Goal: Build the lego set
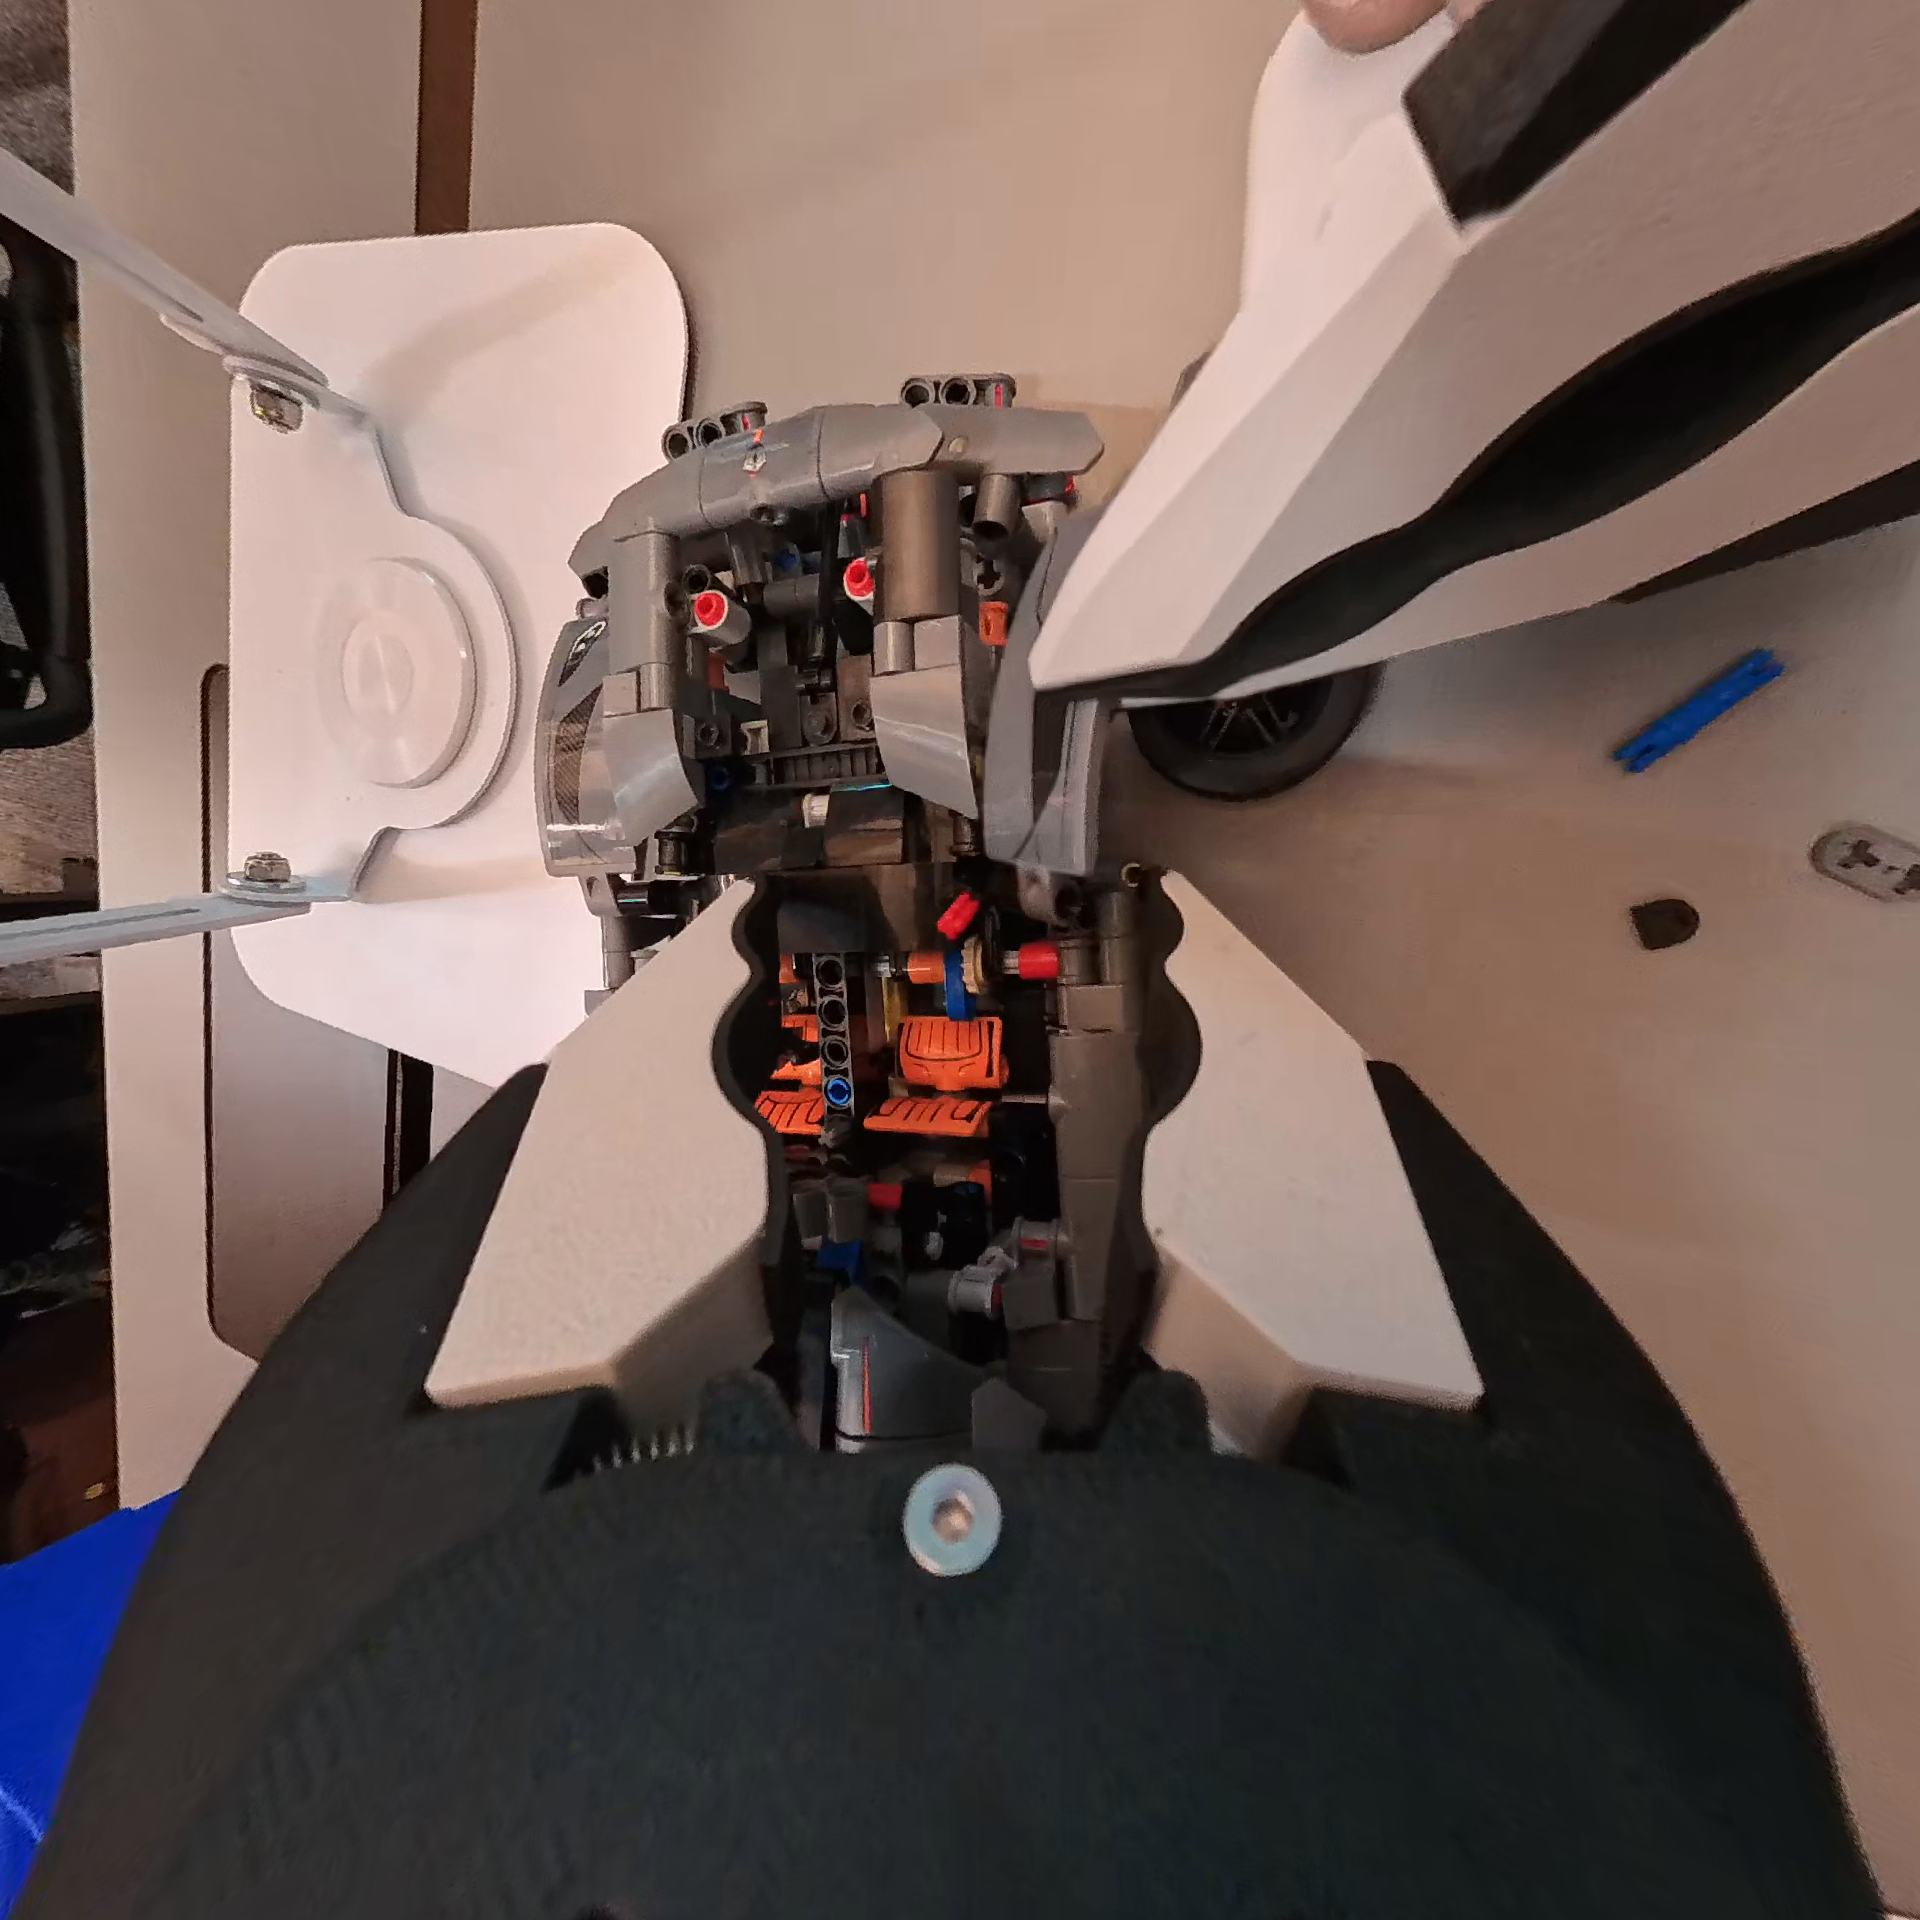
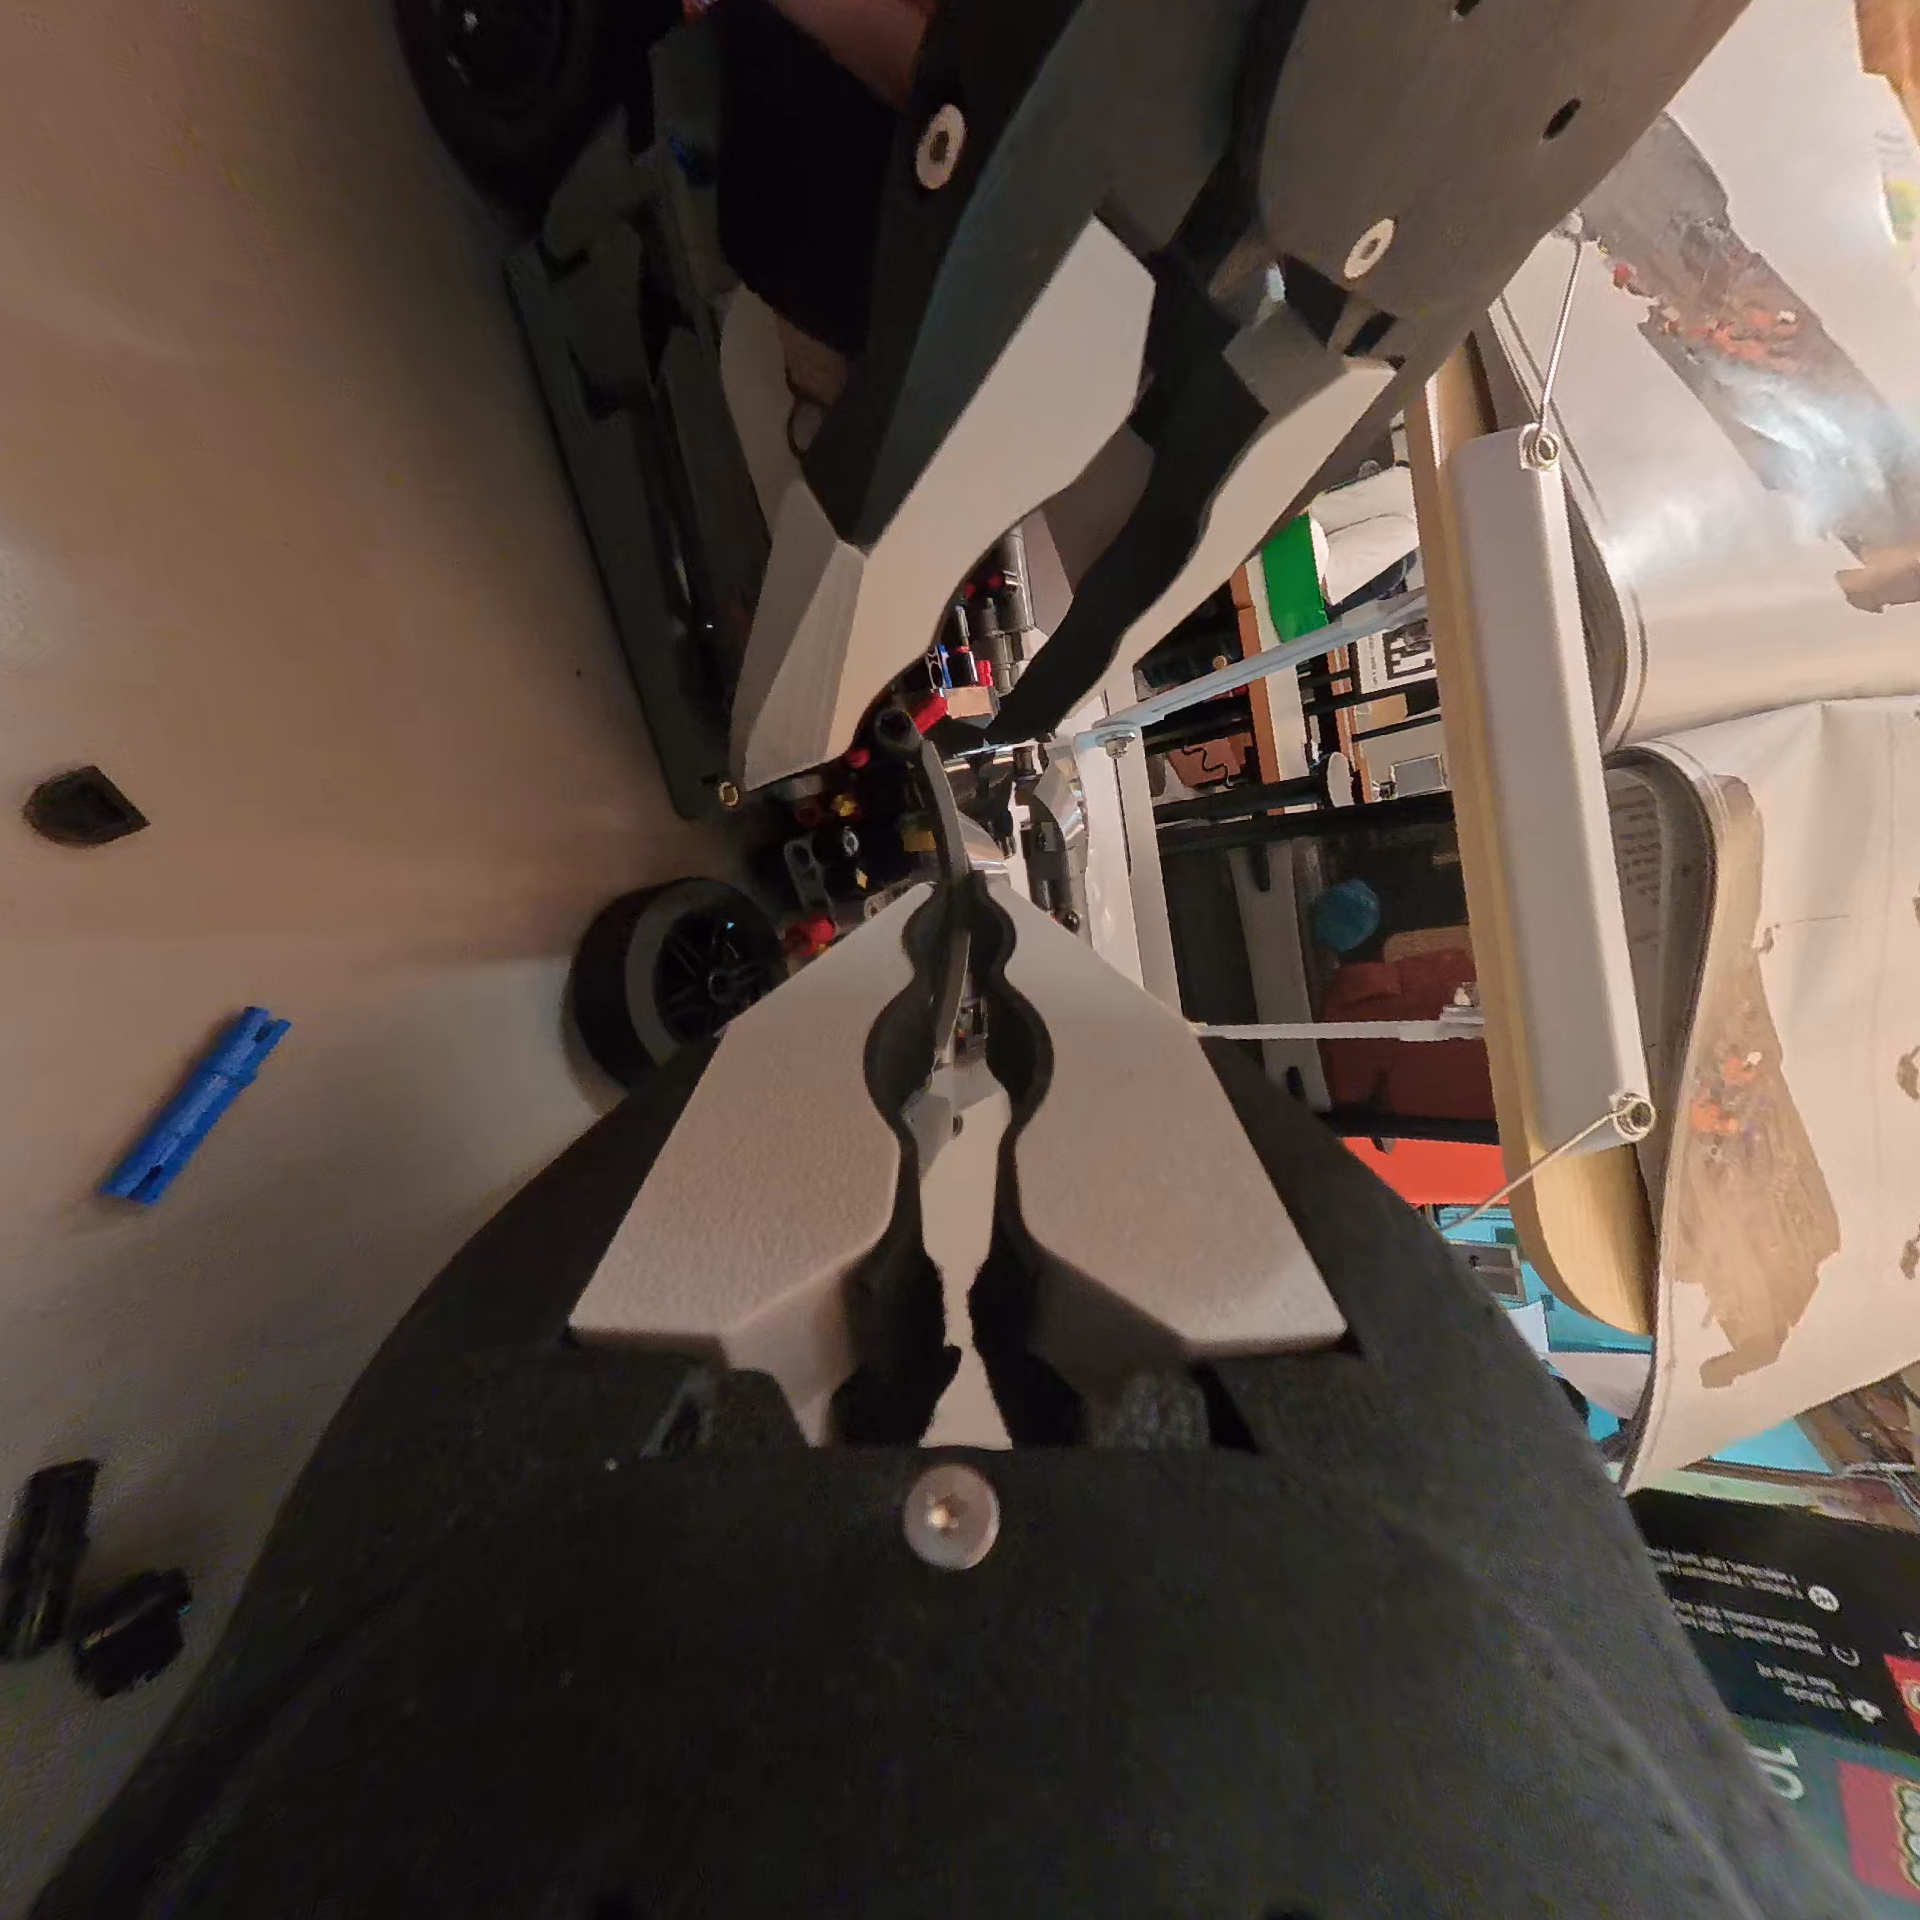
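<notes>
Table (image 1: 1558, 987): pale surface spreading behind and to both sides of the two claws, bearing every part shown.

Lego car (image 1: 831, 644): grey, half-built model with orange seats, the task's thing. Its body lies directly between the fingers of the left gripper (image 1: 956, 914), which is clenched around the chassis; the cabin runs back toward the palm and the grey end projects ahead of the tips.

Right gripper (image 2: 961, 914): seen from its own camera, its fingers are pinched on a thin grey panel (image 2: 951, 987), whose far end reaches the car's exposed end just ahead of the tips. In the left wrist view the same tool enters from the upper right and meets the car's right flank. Whether the panel is already pinned to the model or only held against it is hard to judge, since the joint is crowded and dim.

Wheel (image 2: 675, 971): black tyre just left of the right claw's tips.

Blue pin (image 2: 192, 1107): loose, farther left on the table; small black pieces (image 2: 83, 1569) lie near the claw's base on that side.

Risk: pressing the panel off-axis could pop neighbouring grey panels loose, and a slackened left grip would let the chassis twist and knock loose parts away.
</notes>
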Demonstrator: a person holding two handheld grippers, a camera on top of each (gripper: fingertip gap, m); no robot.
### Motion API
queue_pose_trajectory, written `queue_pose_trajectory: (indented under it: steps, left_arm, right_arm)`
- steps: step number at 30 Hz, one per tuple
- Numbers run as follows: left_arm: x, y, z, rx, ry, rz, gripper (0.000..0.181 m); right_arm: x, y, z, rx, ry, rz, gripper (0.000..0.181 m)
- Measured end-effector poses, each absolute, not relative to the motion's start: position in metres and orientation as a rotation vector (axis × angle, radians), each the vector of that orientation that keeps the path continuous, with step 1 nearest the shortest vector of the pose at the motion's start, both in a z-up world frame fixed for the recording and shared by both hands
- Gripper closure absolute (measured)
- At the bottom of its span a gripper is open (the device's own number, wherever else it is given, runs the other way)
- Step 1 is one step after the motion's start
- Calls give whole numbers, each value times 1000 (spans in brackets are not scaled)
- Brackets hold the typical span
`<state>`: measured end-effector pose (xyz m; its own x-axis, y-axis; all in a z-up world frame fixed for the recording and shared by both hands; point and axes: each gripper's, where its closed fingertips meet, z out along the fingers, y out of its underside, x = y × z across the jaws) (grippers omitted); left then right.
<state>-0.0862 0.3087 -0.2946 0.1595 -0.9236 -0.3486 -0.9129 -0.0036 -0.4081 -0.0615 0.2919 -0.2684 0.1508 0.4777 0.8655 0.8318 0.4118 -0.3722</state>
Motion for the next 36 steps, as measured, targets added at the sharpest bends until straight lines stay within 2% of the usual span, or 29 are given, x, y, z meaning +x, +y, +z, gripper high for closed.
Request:
queue_pose_trajectory:
  steps: [18, 23, 32, 34, 36]
  left_arm:
    - [-86, 308, -294, -1906, 1729, -32, 120]
    - [-86, 308, -294, -1905, 1725, -31, 120]
    - [-86, 307, -295, -1896, 1736, -23, 119]
    - [-86, 307, -295, -1897, 1735, -28, 119]
    - [-86, 307, -295, -1894, 1739, -28, 119]
  right_arm:
    - [-57, 297, -282, -1207, -1547, -417, 180]
    - [-61, 293, -284, -1252, -1571, -360, 158]
    - [-67, 295, -280, -1337, -1541, -218, 168]
    - [-70, 294, -279, -1329, -1548, -211, 176]
    - [-73, 294, -281, -1322, -1562, -218, 175]
